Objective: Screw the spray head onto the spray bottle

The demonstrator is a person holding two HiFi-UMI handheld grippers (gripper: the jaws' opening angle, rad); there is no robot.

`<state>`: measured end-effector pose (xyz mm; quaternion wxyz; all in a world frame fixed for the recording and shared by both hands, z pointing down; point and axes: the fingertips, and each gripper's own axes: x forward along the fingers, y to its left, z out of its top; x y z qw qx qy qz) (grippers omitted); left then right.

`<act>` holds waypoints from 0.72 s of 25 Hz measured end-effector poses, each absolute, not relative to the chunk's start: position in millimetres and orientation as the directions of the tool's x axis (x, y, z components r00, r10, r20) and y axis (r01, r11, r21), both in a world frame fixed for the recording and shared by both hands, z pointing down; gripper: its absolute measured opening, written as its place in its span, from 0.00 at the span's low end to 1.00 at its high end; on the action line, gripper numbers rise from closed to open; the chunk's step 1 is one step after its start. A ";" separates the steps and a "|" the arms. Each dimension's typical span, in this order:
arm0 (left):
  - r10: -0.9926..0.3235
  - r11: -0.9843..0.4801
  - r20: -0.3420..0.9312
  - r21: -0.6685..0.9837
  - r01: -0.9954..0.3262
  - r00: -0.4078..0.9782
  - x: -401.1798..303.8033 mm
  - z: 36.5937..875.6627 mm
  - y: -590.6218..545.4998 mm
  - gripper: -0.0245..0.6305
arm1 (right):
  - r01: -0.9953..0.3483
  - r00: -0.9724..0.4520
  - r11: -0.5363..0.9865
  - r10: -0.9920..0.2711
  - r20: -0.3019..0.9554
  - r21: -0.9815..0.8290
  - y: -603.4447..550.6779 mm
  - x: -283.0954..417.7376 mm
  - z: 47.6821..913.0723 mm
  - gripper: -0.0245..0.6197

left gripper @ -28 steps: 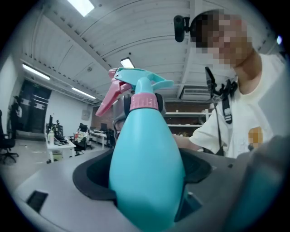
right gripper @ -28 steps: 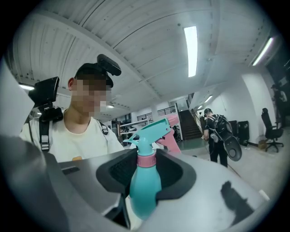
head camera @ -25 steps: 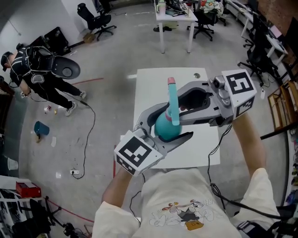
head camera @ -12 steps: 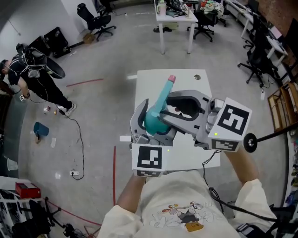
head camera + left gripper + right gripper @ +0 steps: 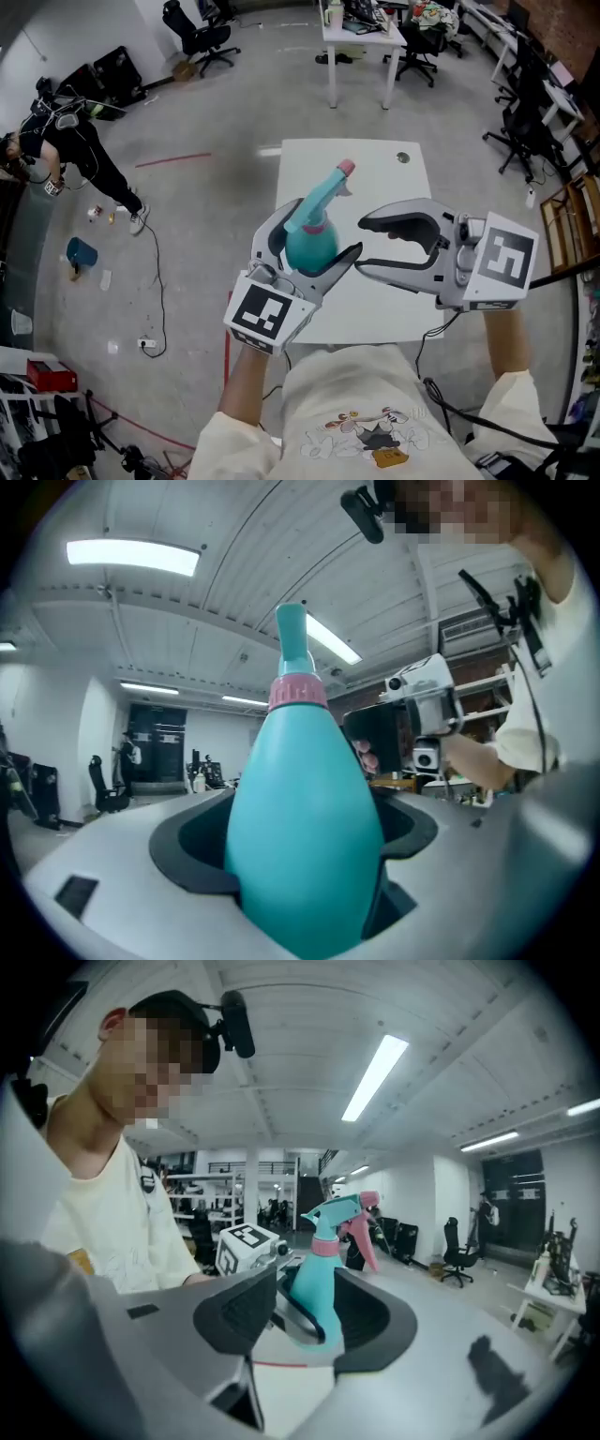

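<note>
My left gripper (image 5: 314, 234) is shut on the belly of the teal spray bottle (image 5: 307, 246), held above the white table (image 5: 394, 187). The bottle leans, so its spray head (image 5: 330, 187) with the pink nozzle points up and right. A pink collar (image 5: 298, 692) joins the head to the bottle's neck. My right gripper (image 5: 359, 248) hangs just right of the bottle. Its jaws have just been opening, and the pads touch nothing. In the right gripper view the bottle (image 5: 314, 1288) stands a little past the open jaws (image 5: 305, 1335), with the head (image 5: 342, 1208) on top.
The table has a small round hole (image 5: 403, 157) near its far edge. A second white table (image 5: 361, 37) and office chairs (image 5: 197, 28) stand at the back. A person (image 5: 66, 141) bends over at the far left beside cables and a teal cup (image 5: 80, 253) on the floor.
My right gripper has let go of the spray head, opened and drawn back to the right. My left gripper has swung the bottle so that its head now leans to the upper right.
</note>
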<state>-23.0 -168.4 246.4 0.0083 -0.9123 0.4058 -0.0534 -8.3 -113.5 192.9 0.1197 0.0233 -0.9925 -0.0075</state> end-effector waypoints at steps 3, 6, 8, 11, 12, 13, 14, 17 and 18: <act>-0.620 -0.783 0.095 -0.012 -0.622 0.779 -30.4 255.0 -142.0 0.69 | -0.023 -0.971 0.999 -0.034 0.238 0.048 -115.3 -9.4 188.7 0.36; -0.526 -0.848 0.104 0.012 -0.530 0.844 -25.2 265.6 -114.9 0.69 | 0.025 -0.981 0.999 0.019 0.195 0.027 -110.1 -7.9 187.8 0.39; -0.501 -0.864 0.130 -0.009 -0.504 0.856 -13.9 271.0 -105.1 0.69 | 0.085 -0.981 0.996 0.083 0.175 0.001 -103.5 -6.9 187.9 0.40; -0.421 -0.906 0.146 -0.026 -0.422 0.895 12.4 269.4 -95.4 0.69 | 0.197 -0.966 0.980 0.197 0.169 -0.016 -93.3 -6.0 188.4 0.41; -0.380 -0.924 0.148 -0.023 -0.381 0.913 19.7 268.0 -91.7 0.69 | 0.237 -0.957 0.971 0.237 0.168 -0.017 -90.3 -7.7 188.8 0.41; -0.339 -0.940 0.151 -0.017 -0.340 0.929 23.9 266.8 -88.1 0.69 | 0.278 -0.946 0.960 0.277 0.166 -0.018 -87.1 -11.3 188.9 0.41; -0.302 -0.952 0.154 -0.011 -0.304 0.941 24.6 266.1 -84.6 0.69 | 0.321 -0.934 0.947 0.320 0.160 -0.022 -82.7 -16.3 189.2 0.41; -0.246 -0.969 0.174 -0.005 -0.249 0.954 17.2 267.8 -74.6 0.69 | 0.436 -0.889 0.899 0.437 0.135 -0.036 -62.1 -31.1 189.0 0.41; -0.245 -0.969 0.182 -0.008 -0.248 0.952 16.1 269.1 -72.8 0.69 | 0.454 -0.881 0.890 0.454 0.135 -0.036 -57.1 -33.3 189.5 0.40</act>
